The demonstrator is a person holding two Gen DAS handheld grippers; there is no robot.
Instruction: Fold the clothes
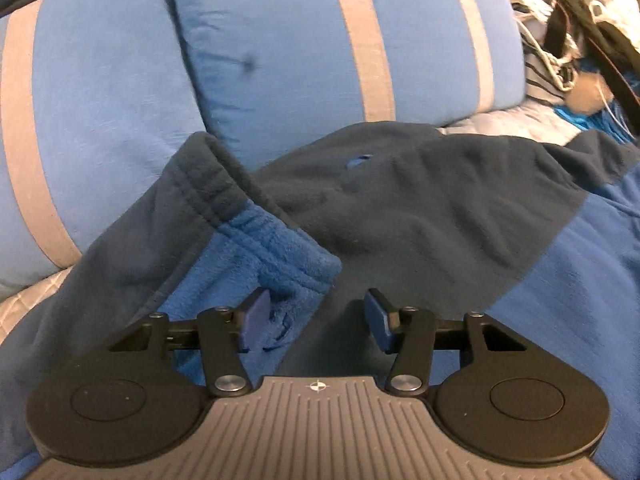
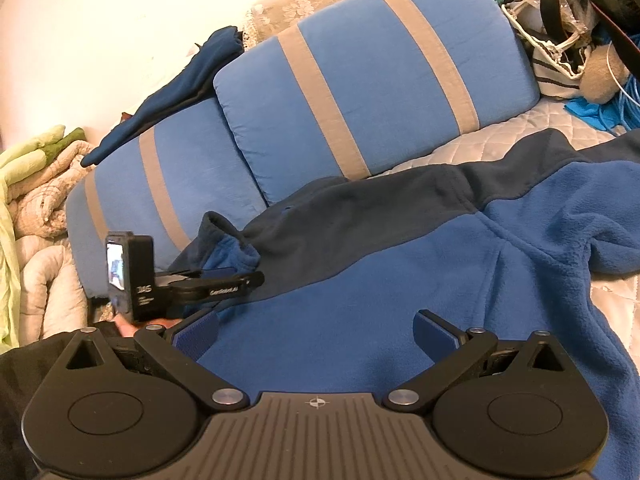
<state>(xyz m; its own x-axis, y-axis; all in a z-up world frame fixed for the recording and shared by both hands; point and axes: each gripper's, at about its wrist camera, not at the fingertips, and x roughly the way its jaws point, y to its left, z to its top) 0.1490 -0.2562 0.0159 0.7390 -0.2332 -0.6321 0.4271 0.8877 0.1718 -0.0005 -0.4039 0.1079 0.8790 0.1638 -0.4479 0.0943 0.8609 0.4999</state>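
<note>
A blue and navy fleece jacket (image 2: 400,280) lies spread on a quilted bed cover; it also shows in the left wrist view (image 1: 400,208). One sleeve points left, and its cuff (image 1: 256,232) lies just ahead of my left gripper (image 1: 316,316). That gripper is open, its left pad beside the cuff's blue inner edge, nothing held. My right gripper (image 2: 316,332) is open and empty above the jacket's blue body. The left gripper with its camera (image 2: 192,280) shows in the right wrist view at the sleeve cuff (image 2: 232,248).
Two blue cushions with grey stripes (image 2: 360,92) (image 1: 320,40) lean behind the jacket. A dark blue garment (image 2: 180,84) lies on top of them. Blankets (image 2: 40,184) are piled at left. Bags, cables and clutter (image 2: 580,40) (image 1: 580,32) sit at back right.
</note>
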